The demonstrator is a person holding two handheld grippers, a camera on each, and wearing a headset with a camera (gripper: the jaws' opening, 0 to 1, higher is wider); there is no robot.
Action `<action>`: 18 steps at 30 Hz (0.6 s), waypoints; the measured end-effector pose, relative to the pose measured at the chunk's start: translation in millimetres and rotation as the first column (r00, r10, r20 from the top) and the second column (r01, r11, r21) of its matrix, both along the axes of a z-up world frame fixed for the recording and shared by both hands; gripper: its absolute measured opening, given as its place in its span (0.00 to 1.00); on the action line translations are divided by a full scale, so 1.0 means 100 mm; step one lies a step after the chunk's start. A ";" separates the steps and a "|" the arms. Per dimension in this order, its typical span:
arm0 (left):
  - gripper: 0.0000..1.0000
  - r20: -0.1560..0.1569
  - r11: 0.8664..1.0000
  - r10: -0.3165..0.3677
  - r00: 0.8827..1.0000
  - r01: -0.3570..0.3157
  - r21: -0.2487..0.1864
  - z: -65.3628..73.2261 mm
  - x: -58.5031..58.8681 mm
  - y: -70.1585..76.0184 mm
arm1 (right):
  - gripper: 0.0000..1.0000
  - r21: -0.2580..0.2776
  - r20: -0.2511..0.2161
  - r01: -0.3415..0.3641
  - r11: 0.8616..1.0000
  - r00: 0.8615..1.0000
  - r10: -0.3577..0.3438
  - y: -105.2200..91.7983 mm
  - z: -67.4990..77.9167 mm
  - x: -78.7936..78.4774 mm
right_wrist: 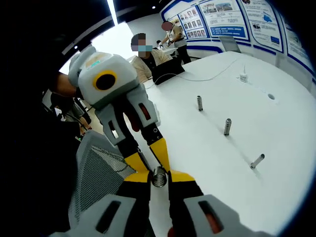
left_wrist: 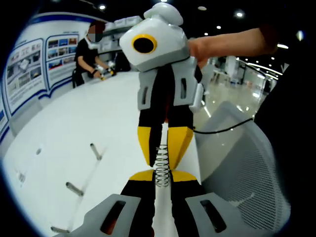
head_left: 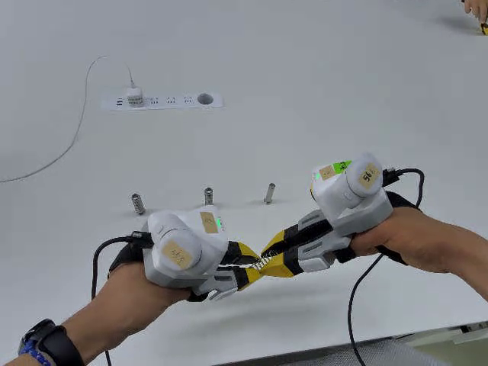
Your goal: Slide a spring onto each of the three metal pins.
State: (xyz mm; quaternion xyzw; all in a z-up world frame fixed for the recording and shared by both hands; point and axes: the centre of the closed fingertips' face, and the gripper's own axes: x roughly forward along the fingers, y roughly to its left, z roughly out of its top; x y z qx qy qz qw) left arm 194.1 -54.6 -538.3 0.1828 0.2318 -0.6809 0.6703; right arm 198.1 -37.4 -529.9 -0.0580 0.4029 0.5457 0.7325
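Your left tongs (left_wrist: 163, 177) and right tongs (right_wrist: 158, 178) both pinch one spring (head_left: 264, 261), nose to nose, its axis running between them (a handover, I'd guess). The bare pin (head_left: 269, 192) leans on the counter (head_left: 305, 76) just beyond, nearer your right.

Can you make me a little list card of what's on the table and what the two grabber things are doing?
Surface: white table
Held thing: small coiled metal spring, between both grippers
Left side: left gripper, fingers shut on one end of the spring
Right side: right gripper, fingers shut on the other end
Pins wearing springs: far-left metal pin, middle metal pin
Bare pin: right-hand metal pin, leaning, no spring yet
Also there: white power strip
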 end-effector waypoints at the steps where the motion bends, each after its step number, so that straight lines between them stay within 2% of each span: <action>1: 0.10 0.000 1.000 -0.002 1.000 0.002 0.000 0.00 0.00 0.00 | 0.14 0.001 -0.003 -0.002 1.000 1.000 0.002 0.00 0.00 -0.01; 4: 0.10 0.009 1.000 -0.017 1.000 0.016 0.010 -0.02 -0.03 -0.01 | 0.13 0.000 -0.007 -0.009 1.000 1.000 0.009 0.01 -0.02 -0.02; 10: 0.10 -0.005 0.999 -0.033 0.999 0.033 0.008 -0.04 -0.06 0.00 | 0.12 0.004 -0.014 -0.023 1.000 1.000 0.023 0.01 -0.04 -0.07; 15: 0.10 -0.020 0.999 -0.040 0.999 0.041 0.006 -0.07 -0.08 -0.02 | 0.12 -0.013 -0.013 -0.035 0.999 0.999 0.035 0.00 -0.06 -0.09; 18: 0.10 -0.020 0.999 -0.035 0.999 0.035 0.006 -0.08 -0.07 -0.02 | 0.12 -0.013 -0.013 -0.020 1.000 1.000 0.020 -0.01 -0.08 -0.08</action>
